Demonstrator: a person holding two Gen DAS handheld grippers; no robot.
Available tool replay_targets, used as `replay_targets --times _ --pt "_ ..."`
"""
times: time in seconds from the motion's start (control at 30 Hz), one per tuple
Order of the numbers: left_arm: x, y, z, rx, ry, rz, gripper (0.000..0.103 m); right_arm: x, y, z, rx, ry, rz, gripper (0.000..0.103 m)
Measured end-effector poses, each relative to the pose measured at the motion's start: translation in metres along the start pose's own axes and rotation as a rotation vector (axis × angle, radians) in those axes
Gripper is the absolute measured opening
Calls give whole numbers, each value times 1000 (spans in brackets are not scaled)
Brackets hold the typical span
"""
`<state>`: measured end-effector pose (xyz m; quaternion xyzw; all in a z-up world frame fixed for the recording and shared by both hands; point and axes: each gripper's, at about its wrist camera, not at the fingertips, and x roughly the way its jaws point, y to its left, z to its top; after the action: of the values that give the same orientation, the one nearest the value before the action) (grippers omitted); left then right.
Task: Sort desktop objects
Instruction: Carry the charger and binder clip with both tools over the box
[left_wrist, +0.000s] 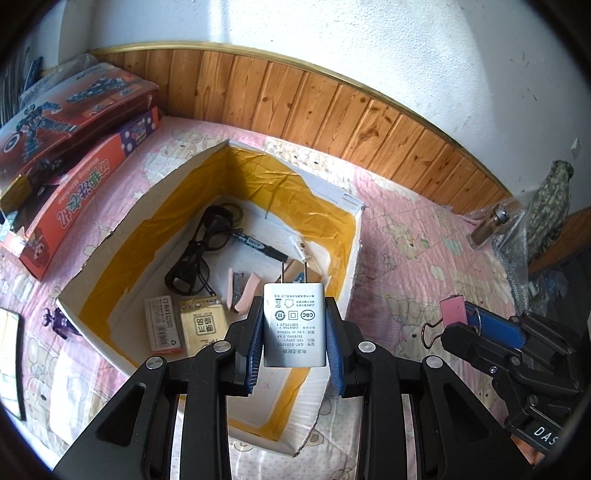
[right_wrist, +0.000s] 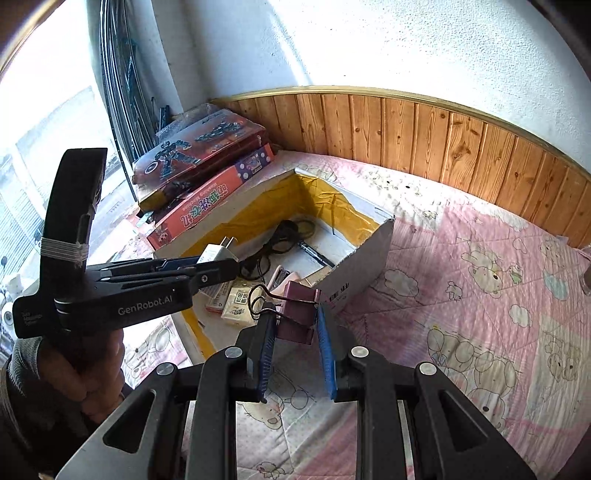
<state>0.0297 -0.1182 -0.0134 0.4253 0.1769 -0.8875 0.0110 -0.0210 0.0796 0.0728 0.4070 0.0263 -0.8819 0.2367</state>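
Blue ribbed pads of the left hand-held gripper (left_wrist: 294, 332) pinched a white charger (left_wrist: 294, 325), printed "CCC" and "100-240V~", above the tape-lined cardboard box (left_wrist: 110, 254). Right hand-held gripper (right_wrist: 297, 325), beside a "GenRobot.AI" handle, clamped a pink binder clip (right_wrist: 297, 314) over the quilted pink bedspread (right_wrist: 480, 314).

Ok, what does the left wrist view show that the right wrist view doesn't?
Only the left wrist view shows the printed label on the white charger and the bottle at the far right. Only the right wrist view shows the person's hand gripping the left hand-held gripper. Both show the taped box, black glasses and pink binder clip.
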Motion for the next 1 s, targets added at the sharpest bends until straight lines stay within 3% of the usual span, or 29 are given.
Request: replay_targets --times 0.37,1.0 --pt "32 31 2 -120 120 -52 31 26 14 29 -51 9 6 24" --pt "69 26 8 -54 205 6 31 81 10 65 -137 76 -4 24"
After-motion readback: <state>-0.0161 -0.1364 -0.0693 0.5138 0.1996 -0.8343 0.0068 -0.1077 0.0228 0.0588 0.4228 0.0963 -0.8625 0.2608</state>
